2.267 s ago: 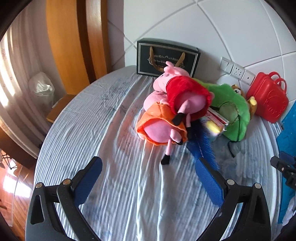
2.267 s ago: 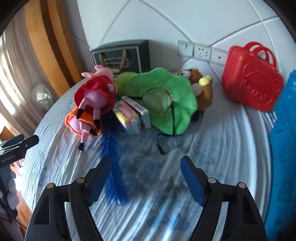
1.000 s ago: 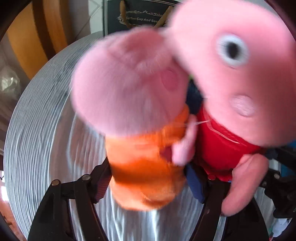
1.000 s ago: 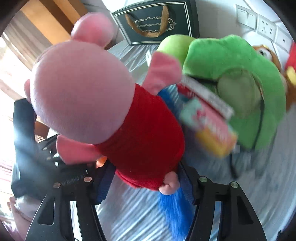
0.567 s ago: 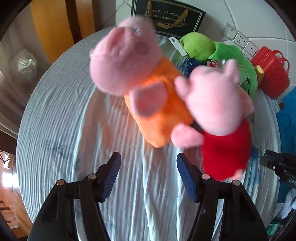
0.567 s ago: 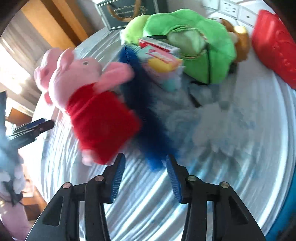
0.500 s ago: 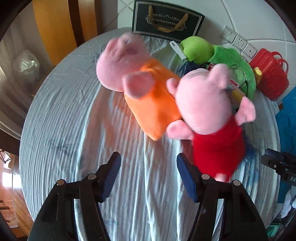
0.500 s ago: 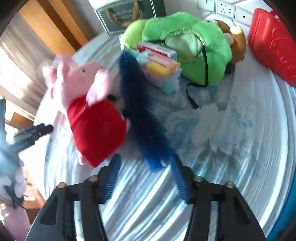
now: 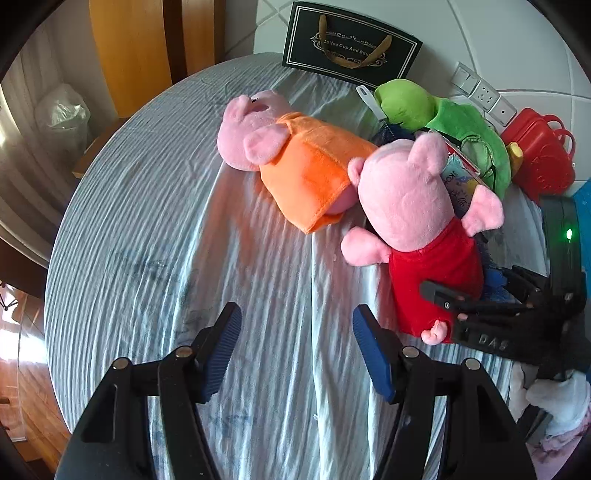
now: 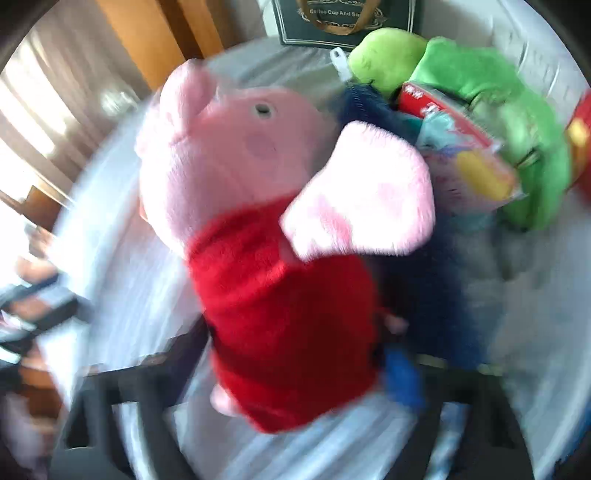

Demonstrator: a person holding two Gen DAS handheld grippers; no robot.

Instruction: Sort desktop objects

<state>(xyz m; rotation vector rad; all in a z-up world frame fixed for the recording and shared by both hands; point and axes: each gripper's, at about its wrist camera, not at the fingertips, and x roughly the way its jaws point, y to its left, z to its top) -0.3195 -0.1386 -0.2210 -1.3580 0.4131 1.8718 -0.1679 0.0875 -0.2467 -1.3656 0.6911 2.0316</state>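
Left wrist view. The left claw (image 9: 297, 347) hangs over the round surface (image 9: 155, 236), which is covered in a pale striped cloth; its blue pads stand moderately apart with only cloth between them. The pig in the orange dress (image 9: 295, 162) lies on its side on the cloth, head toward the far edge. The pig in the red dress (image 9: 417, 221) lies just beside it, its head at the orange hem. The right claw (image 9: 465, 299) reaches in from the right edge, one black finger lying across the red skirt. Behind the pigs sit a green plush toy (image 9: 443, 118), a colourful packet (image 9: 460, 177) and the tip of a blue brush (image 9: 391, 133). A dark gift bag (image 9: 351, 44) stands upright against the wall; its inside cannot be seen. A red toy case (image 9: 539, 155) stands closed at the right edge, near the wall sockets (image 9: 484, 92).

Right wrist view, heavily blurred. The pig in the red dress (image 10: 266, 236) fills the frame, its skirt between the right claw's fingers (image 10: 402, 373). The jaws have just been opening; whether the pads press on the skirt cannot be told. The blue brush (image 10: 428, 295) lies to its right, with the packet (image 10: 461, 162) and the green plush toy (image 10: 509, 110) beyond. The gift bag (image 10: 343, 22) is at the top edge.
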